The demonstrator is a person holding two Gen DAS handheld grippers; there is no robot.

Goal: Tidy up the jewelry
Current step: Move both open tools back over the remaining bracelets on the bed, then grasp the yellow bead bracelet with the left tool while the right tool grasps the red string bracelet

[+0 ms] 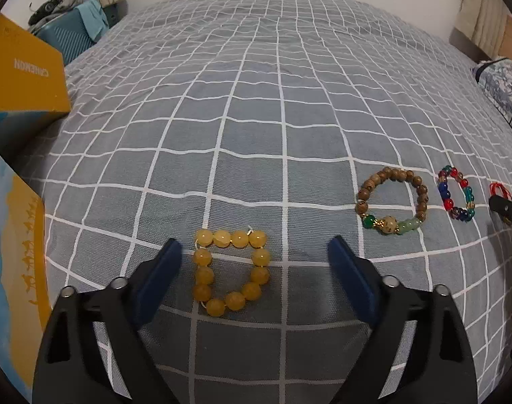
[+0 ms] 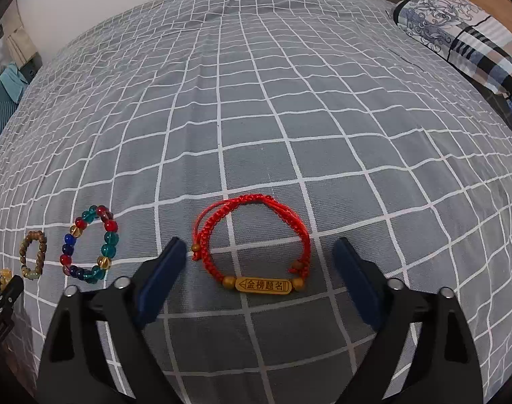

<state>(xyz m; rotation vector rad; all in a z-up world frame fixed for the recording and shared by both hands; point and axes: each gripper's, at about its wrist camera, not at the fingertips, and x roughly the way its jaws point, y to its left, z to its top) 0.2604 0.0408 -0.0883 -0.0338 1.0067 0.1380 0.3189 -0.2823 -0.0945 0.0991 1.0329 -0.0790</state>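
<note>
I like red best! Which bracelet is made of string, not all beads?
The red braided cord bracelet with the wooden tag; the other three are bead strands.

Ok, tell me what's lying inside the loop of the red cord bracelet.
Only grey checked bedsheet shows inside the red cord bracelet; no other jewelry lies in the loop. Whatever sits under its wooden tag is covered.

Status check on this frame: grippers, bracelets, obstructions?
Left gripper open around yellow bead bracelet. Right gripper open around red cord bracelet. Nothing blocking.
</note>
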